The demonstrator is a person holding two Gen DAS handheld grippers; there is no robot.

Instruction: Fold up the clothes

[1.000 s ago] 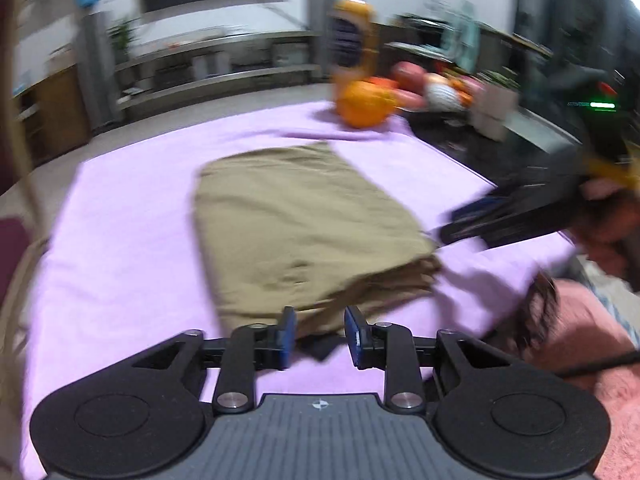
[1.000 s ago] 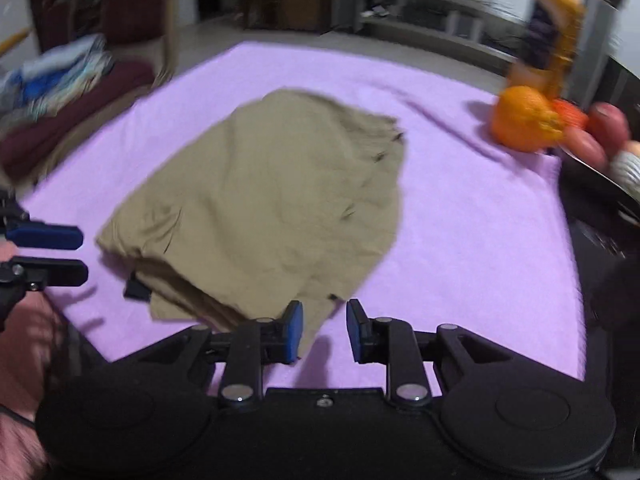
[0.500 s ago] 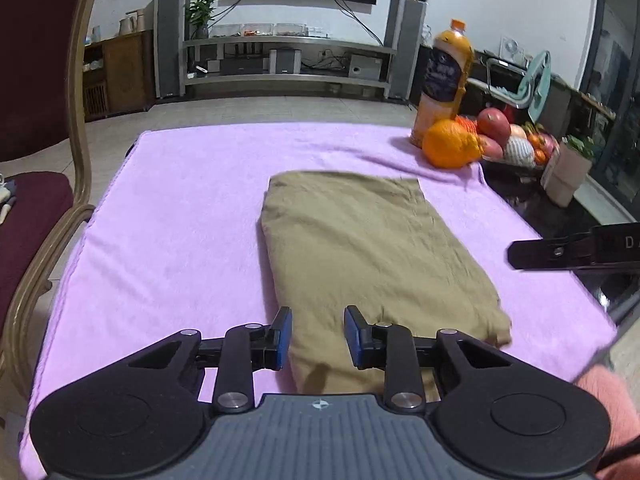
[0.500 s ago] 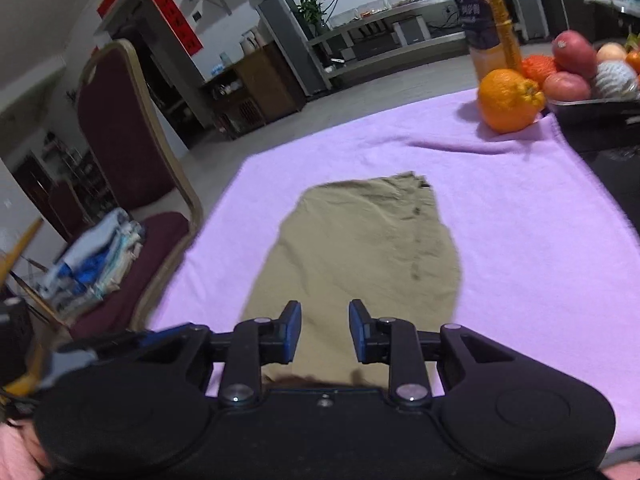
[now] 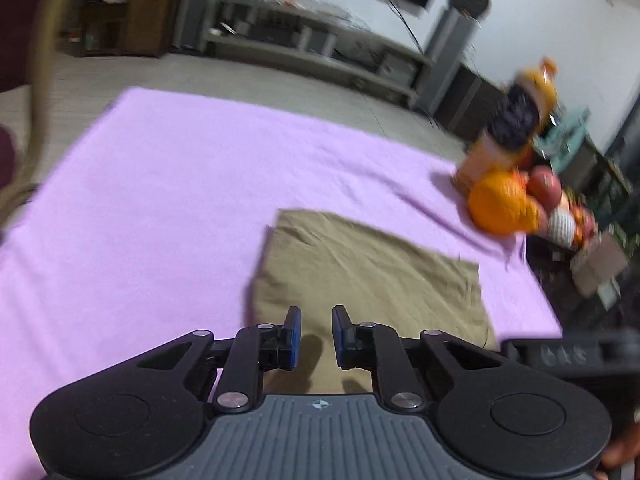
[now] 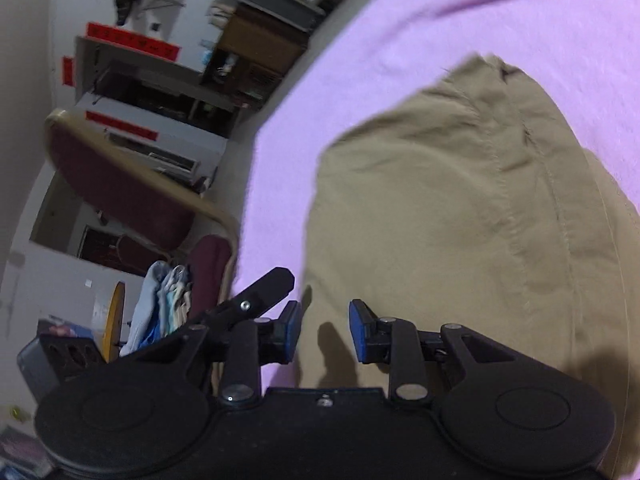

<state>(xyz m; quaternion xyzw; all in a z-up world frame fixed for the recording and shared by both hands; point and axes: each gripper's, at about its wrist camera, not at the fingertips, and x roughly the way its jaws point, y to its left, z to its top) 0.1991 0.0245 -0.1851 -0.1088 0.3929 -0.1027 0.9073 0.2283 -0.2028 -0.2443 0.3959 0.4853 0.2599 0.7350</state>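
Observation:
A khaki garment point(image 5: 368, 276), folded to a flat rectangle, lies on the purple cloth point(image 5: 160, 200) covering the table. My left gripper point(image 5: 316, 332) hovers over its near edge. The jaws are closing to a narrow gap, with nothing pinched between the blue pads. In the right wrist view the garment point(image 6: 460, 220) fills the right half, seams showing. My right gripper point(image 6: 325, 328) hangs low over the garment's left edge, rolled sideways. Its jaws are also closing and hold no fabric. A black finger of the left gripper point(image 6: 264, 292) pokes in just left of it.
An orange juice bottle point(image 5: 520, 120), a big orange point(image 5: 500, 208) and more fruit point(image 5: 544, 184) crowd the table's far right corner. A maroon chair point(image 6: 120, 184) stands beside the table's left side with a pile of clothes point(image 6: 160, 304) on its seat.
Both grippers have swung over the garment's near end. The left gripper's gap has narrowed. The right view has rolled hard sideways and dropped much closer to the fabric.

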